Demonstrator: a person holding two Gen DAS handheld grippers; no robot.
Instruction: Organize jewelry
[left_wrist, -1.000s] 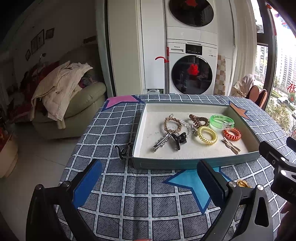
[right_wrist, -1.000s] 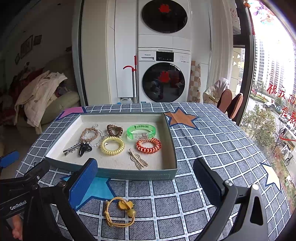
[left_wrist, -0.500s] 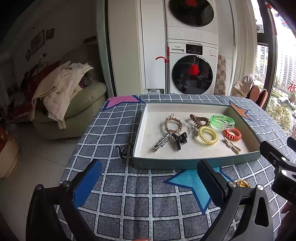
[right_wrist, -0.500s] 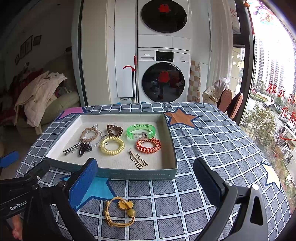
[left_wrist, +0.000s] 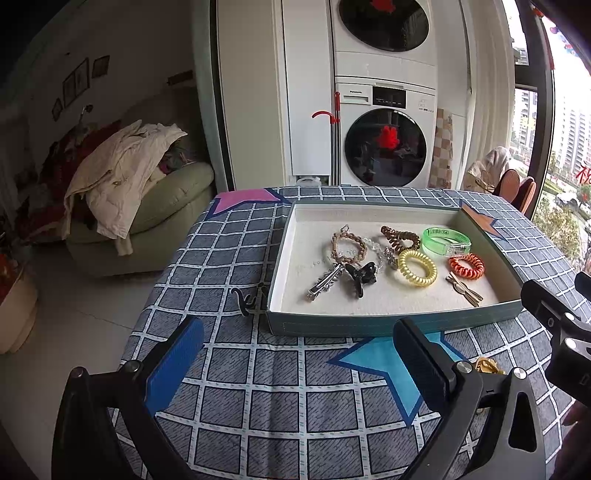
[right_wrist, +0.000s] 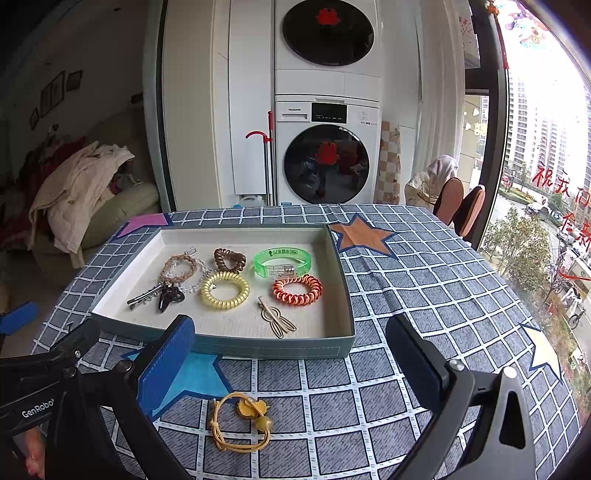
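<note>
Tablecloth (right_wrist: 406, 295) in a blue grid lay under both grippers, and ahead of the jaws stood one teal tray (right_wrist: 258, 349) holding nine pieces: three coil ties, two bracelets, one green bangle (right_wrist: 282, 260) and three clips. One yellow hair tie (right_wrist: 240, 424) lay outside it between the spread, empty jaws of the right gripper (right_wrist: 288, 365). One black hook-shaped piece (left_wrist: 245, 301) lay just left of the tray, ahead of the left gripper (left_wrist: 295, 365), equally wide and empty.

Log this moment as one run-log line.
left gripper: open, empty | right gripper: open, empty | tray: holds jewelry | yellow hair tie: on tablecloth, outside tray
</note>
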